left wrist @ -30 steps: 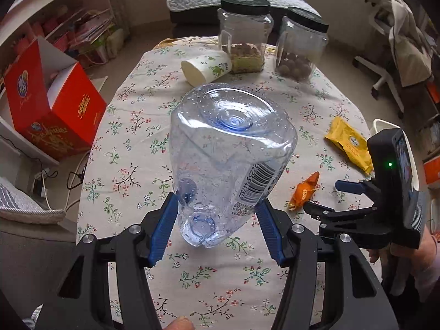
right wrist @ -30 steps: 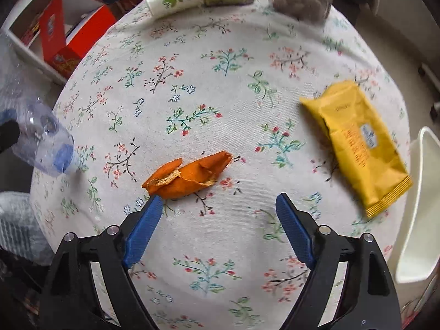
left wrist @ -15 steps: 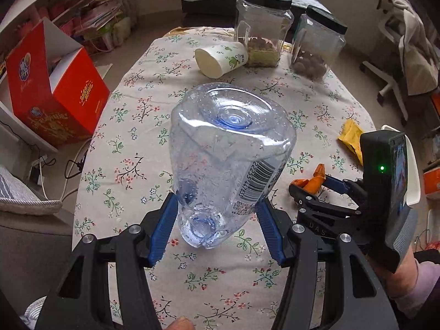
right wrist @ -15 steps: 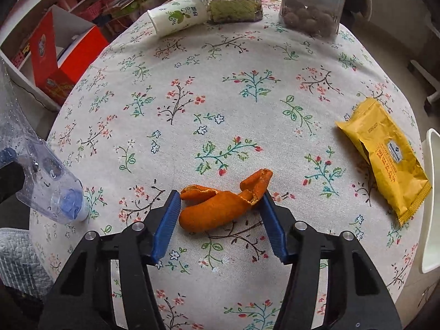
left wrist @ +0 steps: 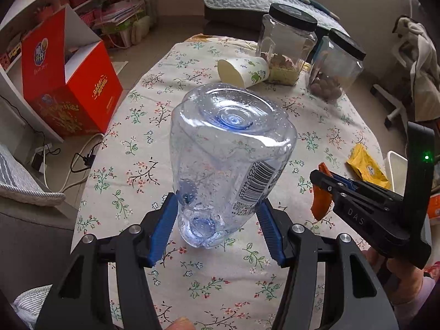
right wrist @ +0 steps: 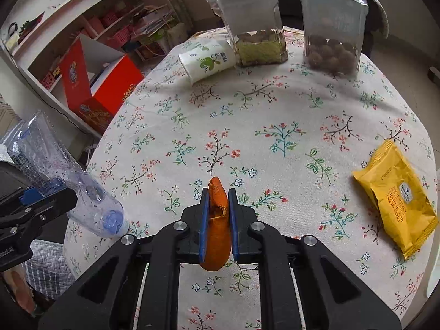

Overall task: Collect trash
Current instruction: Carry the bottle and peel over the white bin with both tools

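Observation:
An empty clear plastic bottle with a blue cap hangs cap-down over the floral tablecloth, and my left gripper is shut on its neck end. In the right wrist view the bottle shows at the left edge. My right gripper is closing on a piece of orange peel, both blue pads pressing its sides, lifted off the cloth. From the left wrist view that right gripper holds the peel at the right. A yellow snack packet lies at the table's right. A paper cup lies tipped over at the back.
Two black-lidded clear jars stand at the back of the table. An open red carton sits on the floor to the left by shelves. A white bin's rim shows past the table's right edge.
The right gripper has closed on the orange peel, which lay flat between open jaws before, and lifted it off the cloth. The left gripper still holds the bottle and has drifted slightly.

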